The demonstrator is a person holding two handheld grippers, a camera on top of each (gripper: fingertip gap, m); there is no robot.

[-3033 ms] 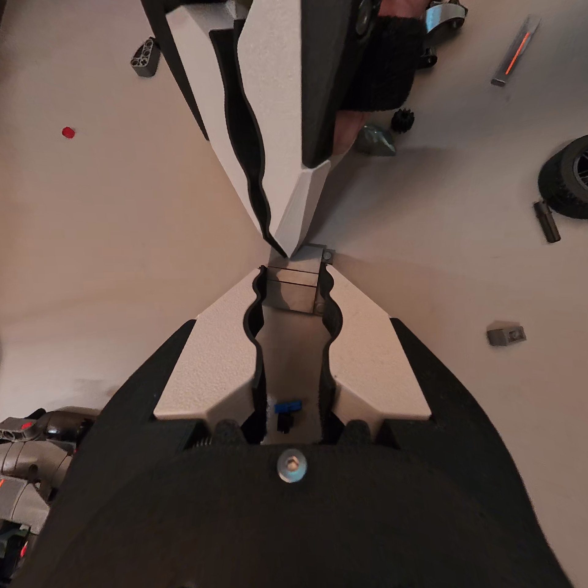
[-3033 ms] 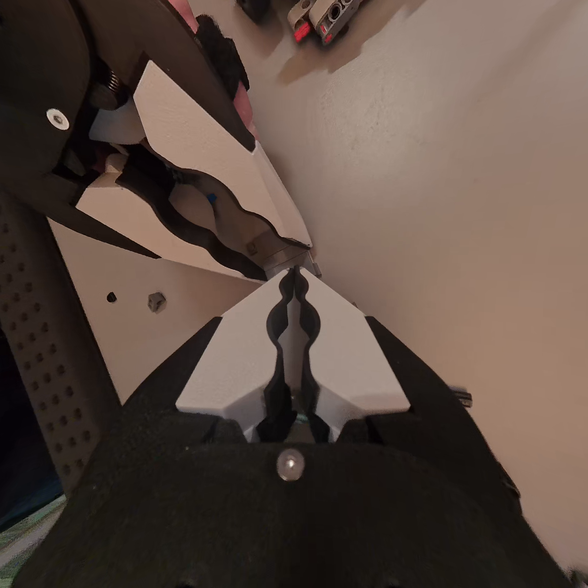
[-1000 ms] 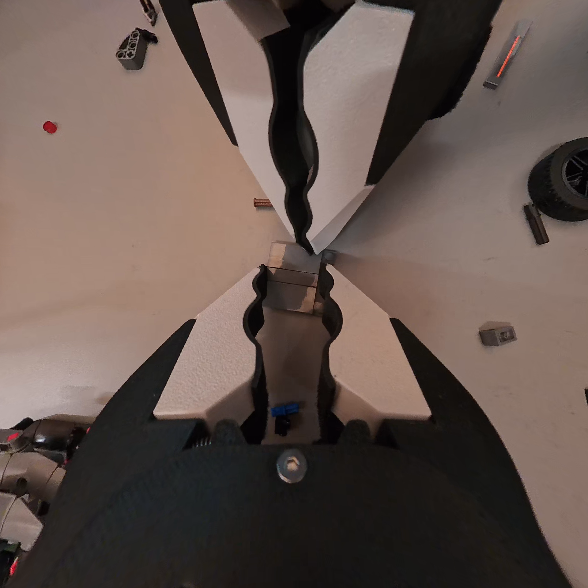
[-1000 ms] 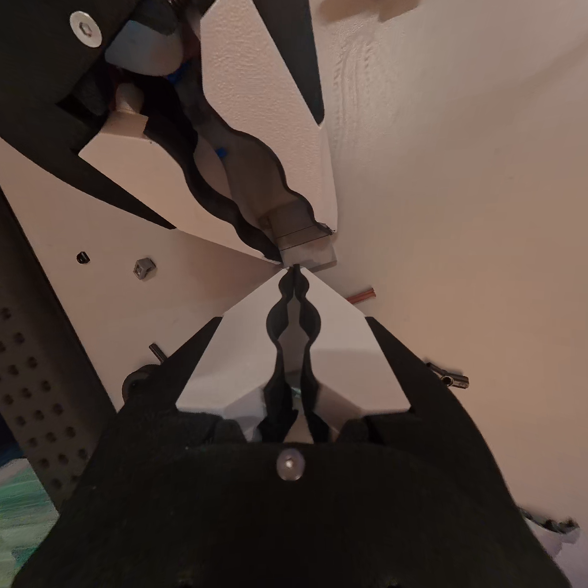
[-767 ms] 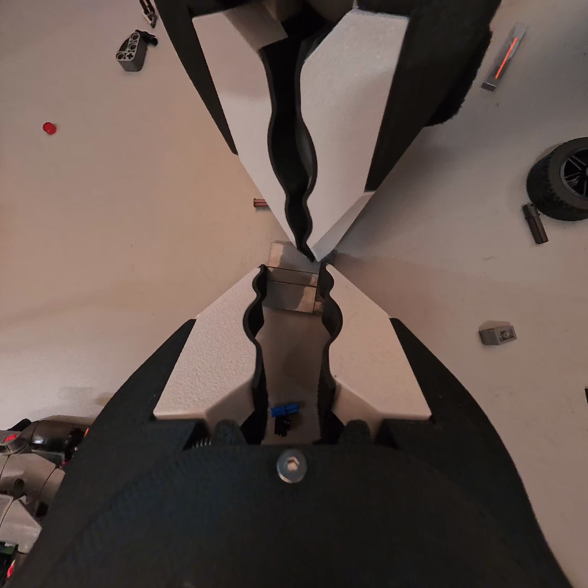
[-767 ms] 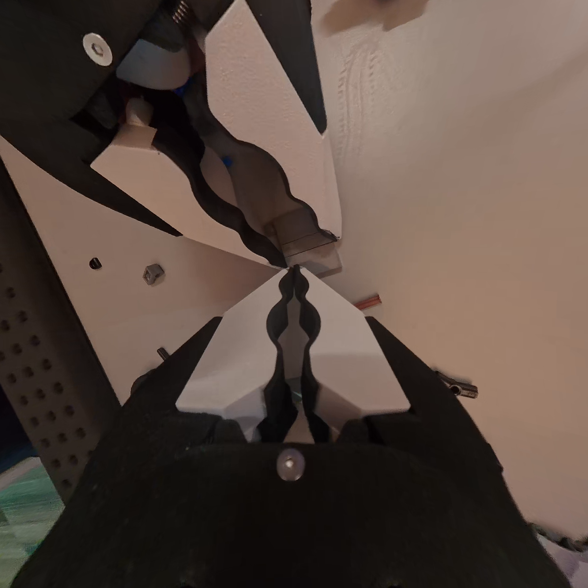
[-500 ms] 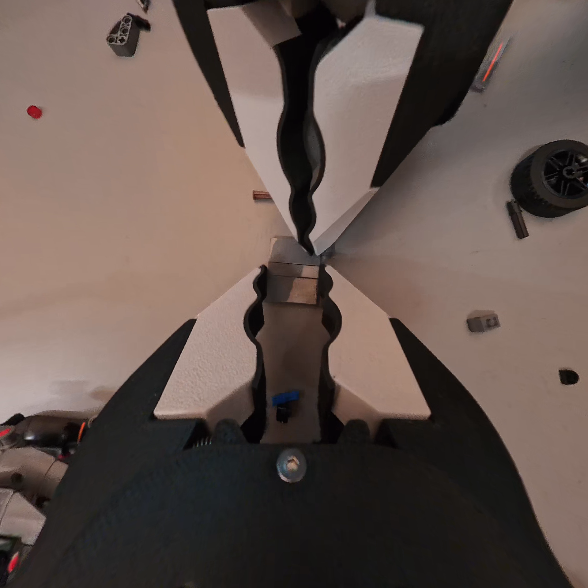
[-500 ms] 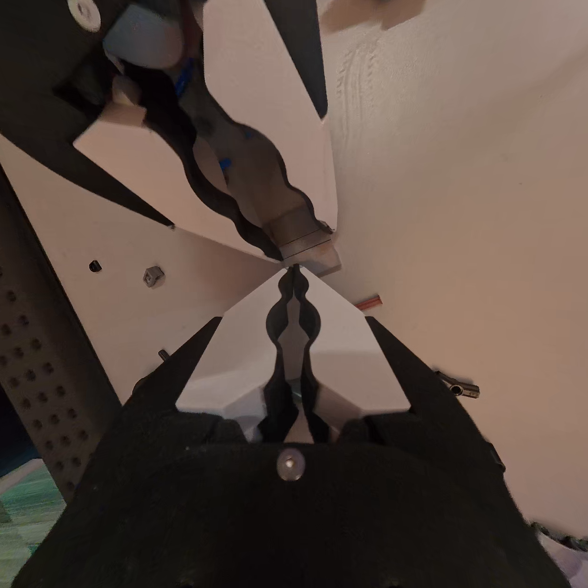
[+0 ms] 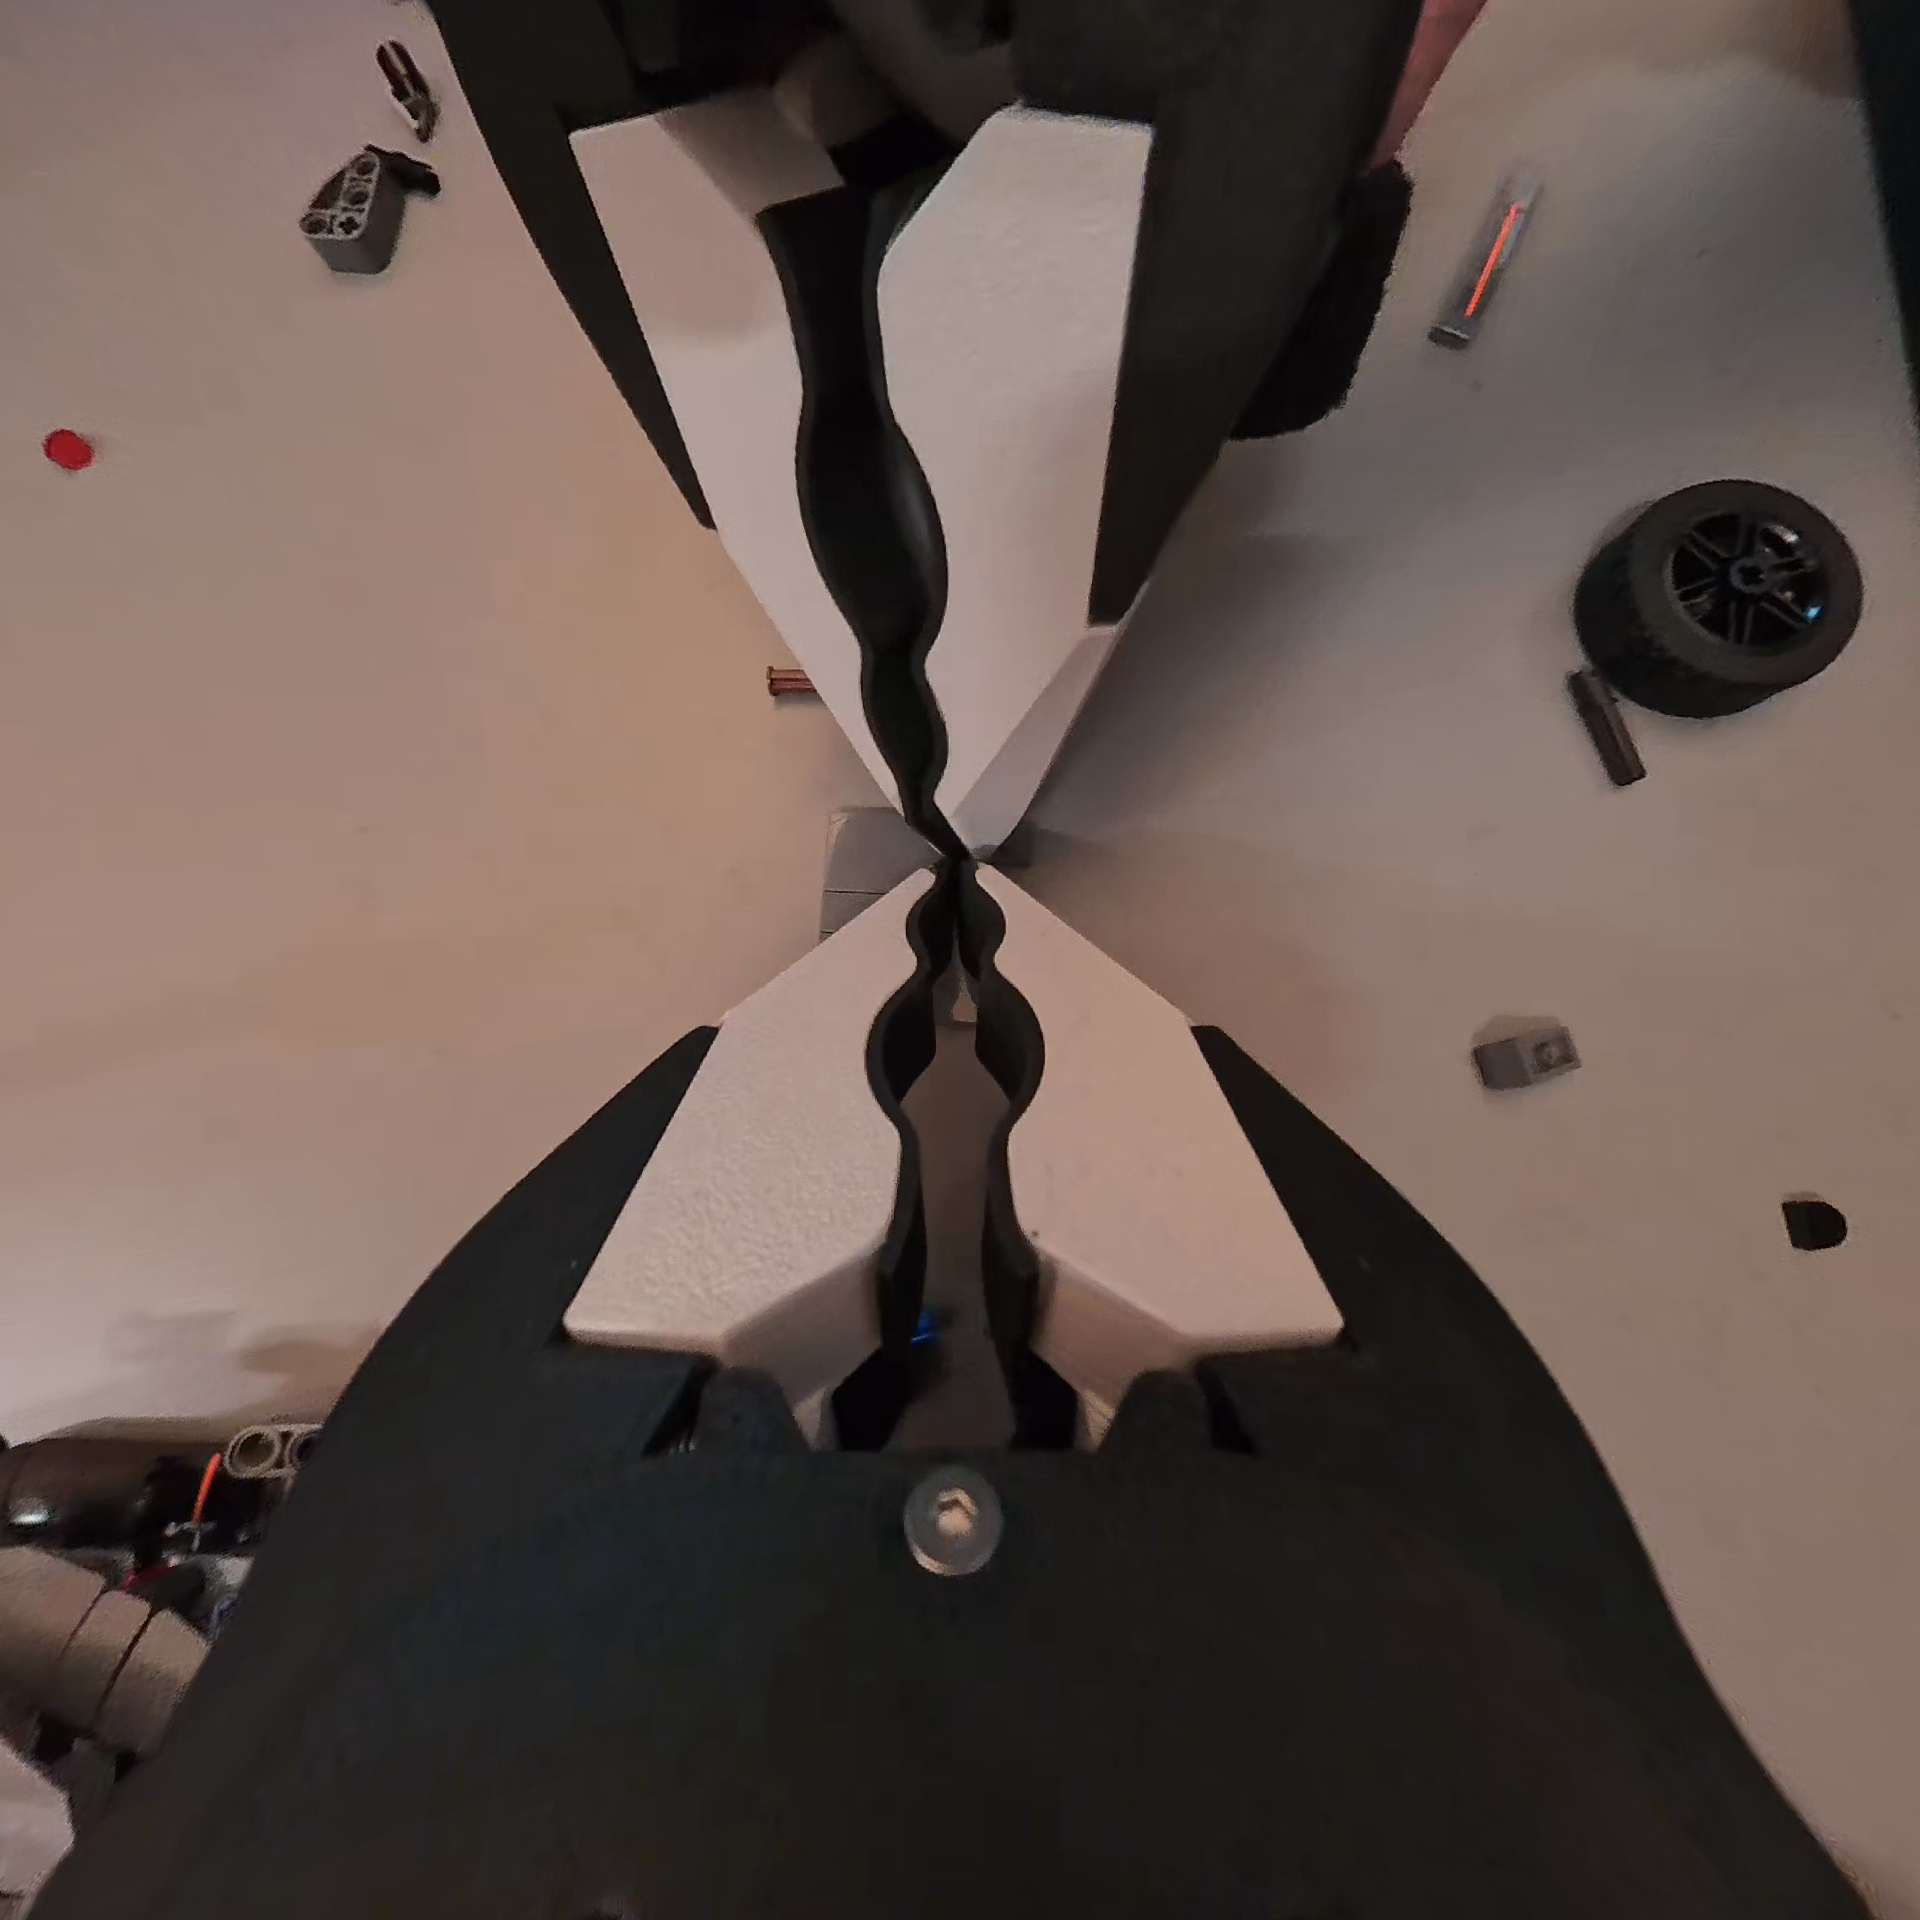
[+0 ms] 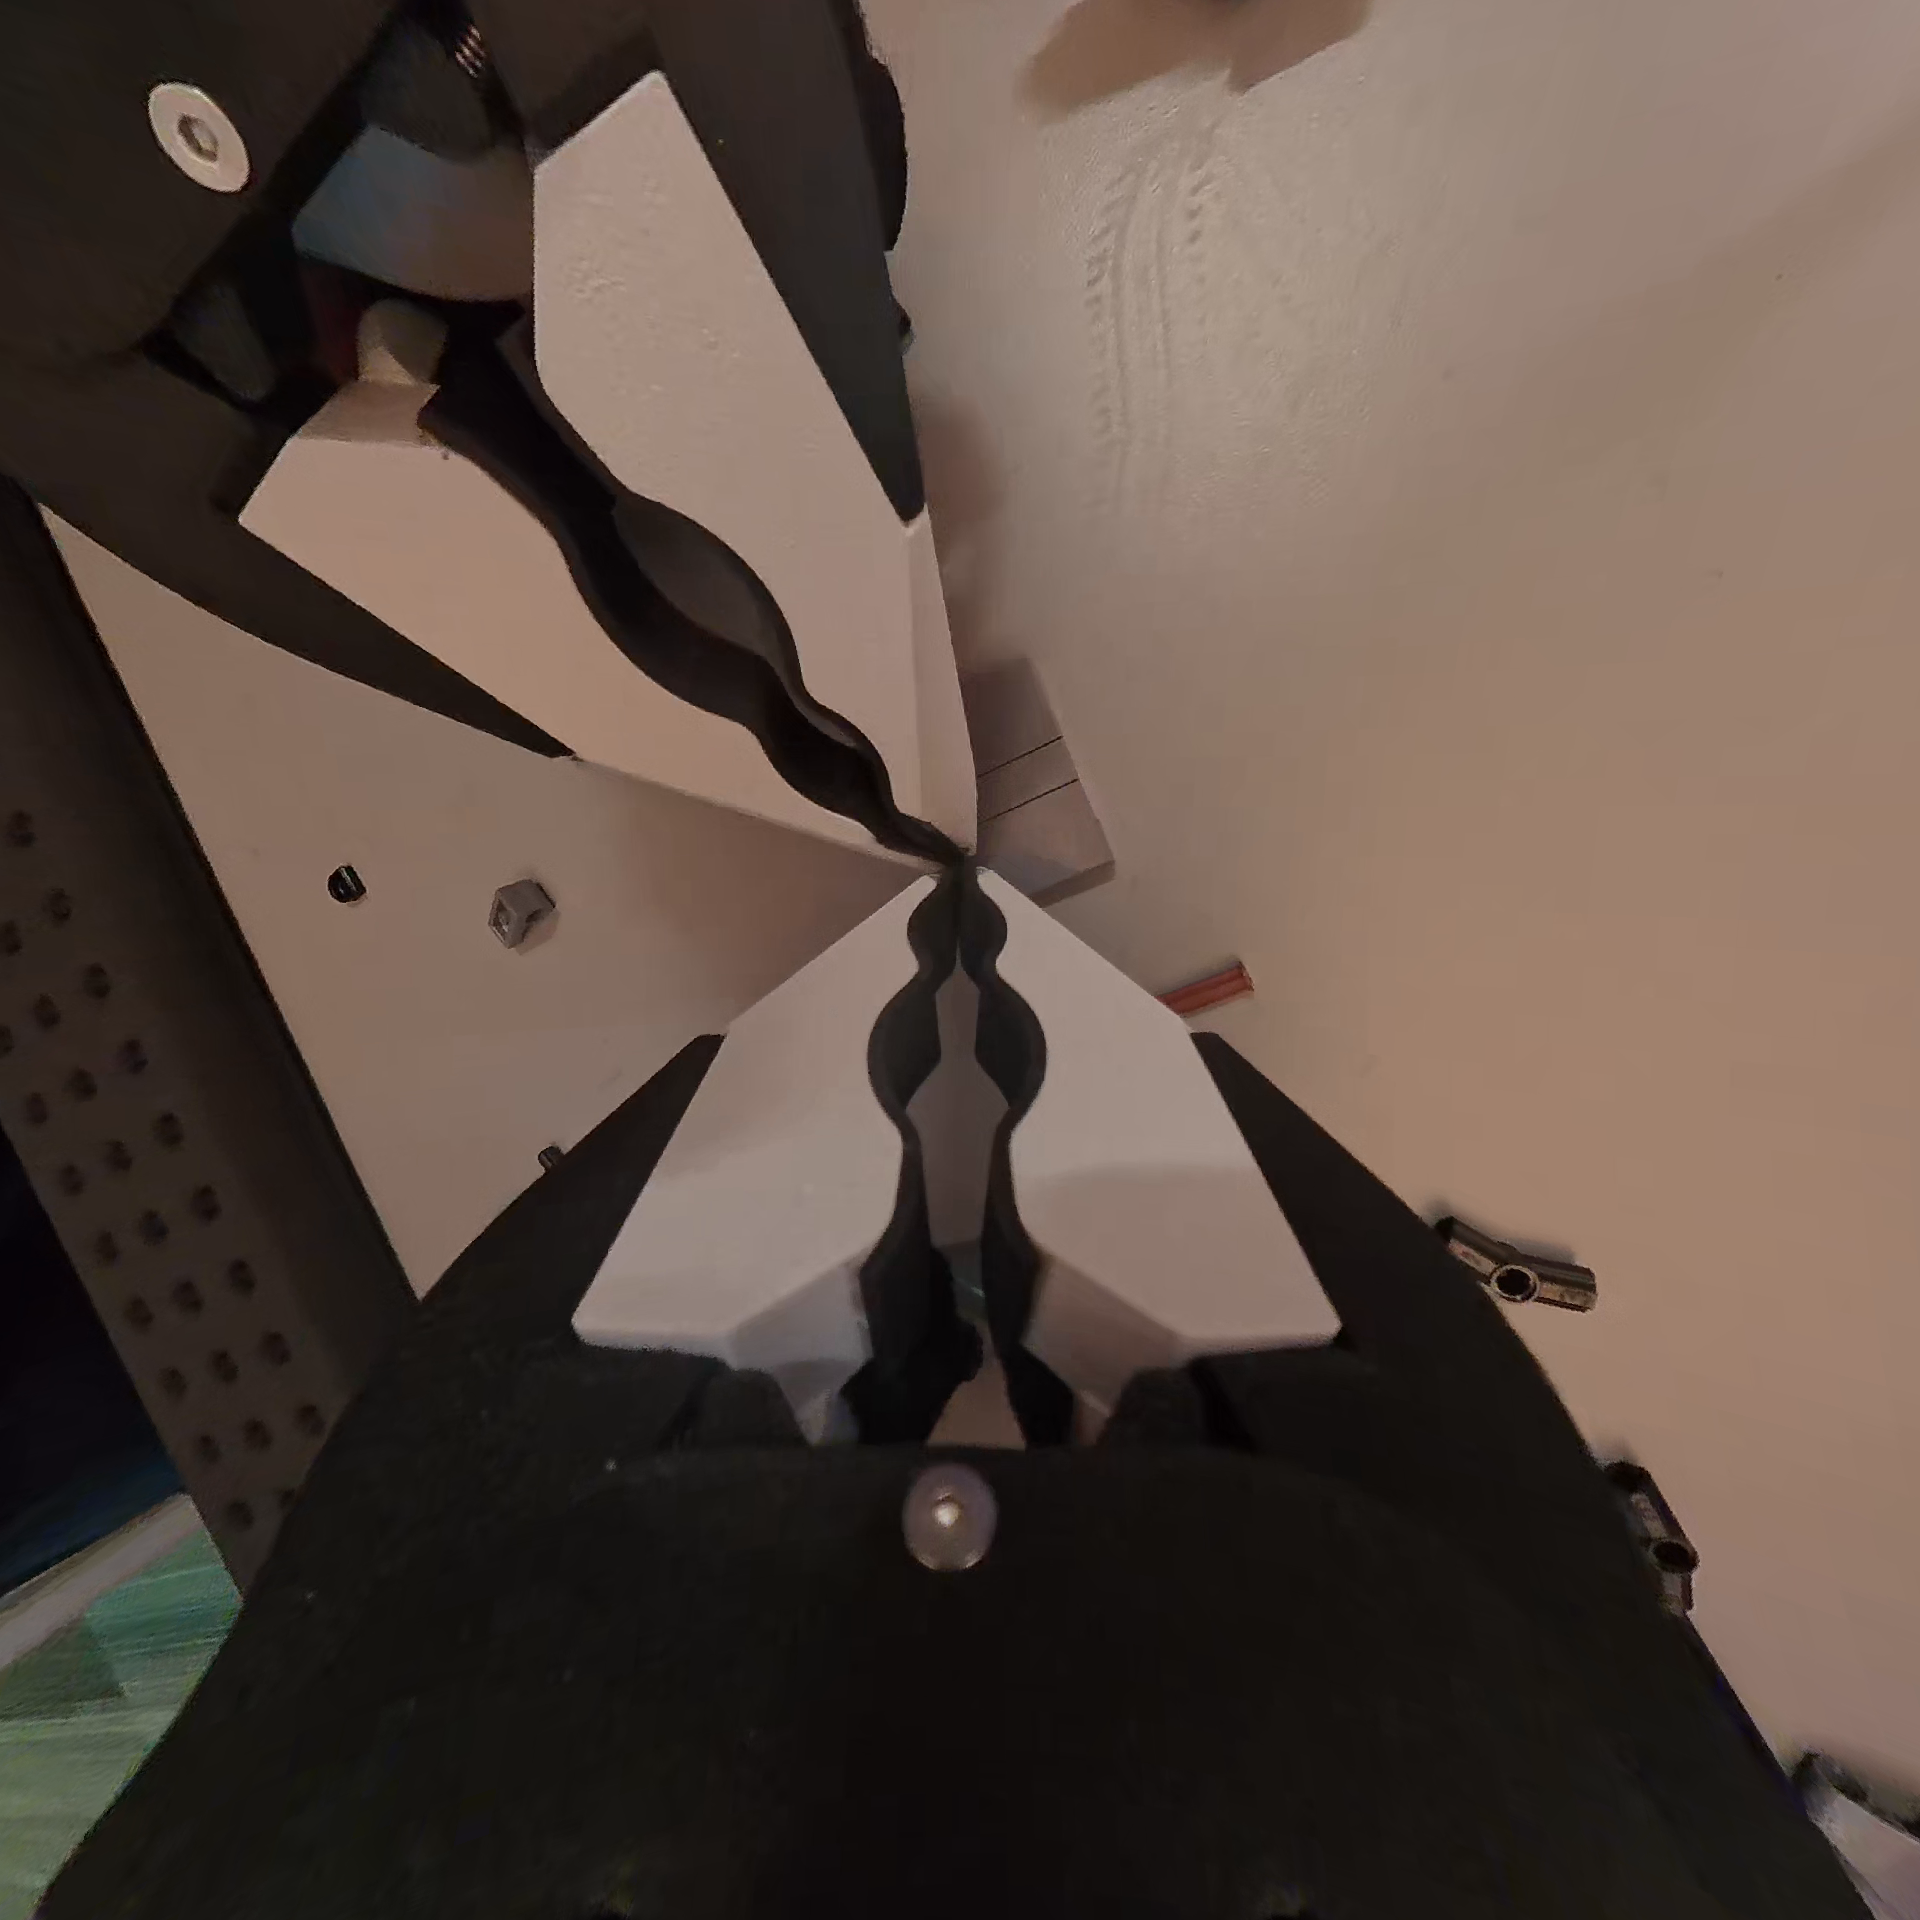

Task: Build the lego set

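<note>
The left claw (image 9: 954, 883) is clenched, its tips pressed together with nothing visibly between them. The right claw (image 10: 951, 883) is clenched likewise, and the two meet tip to tip above the desk (image 9: 416, 831).

Just behind that meeting point lies the grey lego block (image 10: 1029, 790), mostly hidden by the white fingers; whether either tip touches it cannot be told. In the right wrist view it shows as a flat, smooth grey slab crossed by thin seam lines, as if several pieces were stacked; its long axis runs up and slightly leftward in that view, away from the camera. In the left wrist view only its left part (image 9: 868, 862) peeks out.

Farther off on the desk lie a black wheel (image 9: 1720, 608), a small grey brick (image 9: 1525, 1051), a red stud (image 9: 68, 449) and a grey connector (image 9: 358, 208).
</note>
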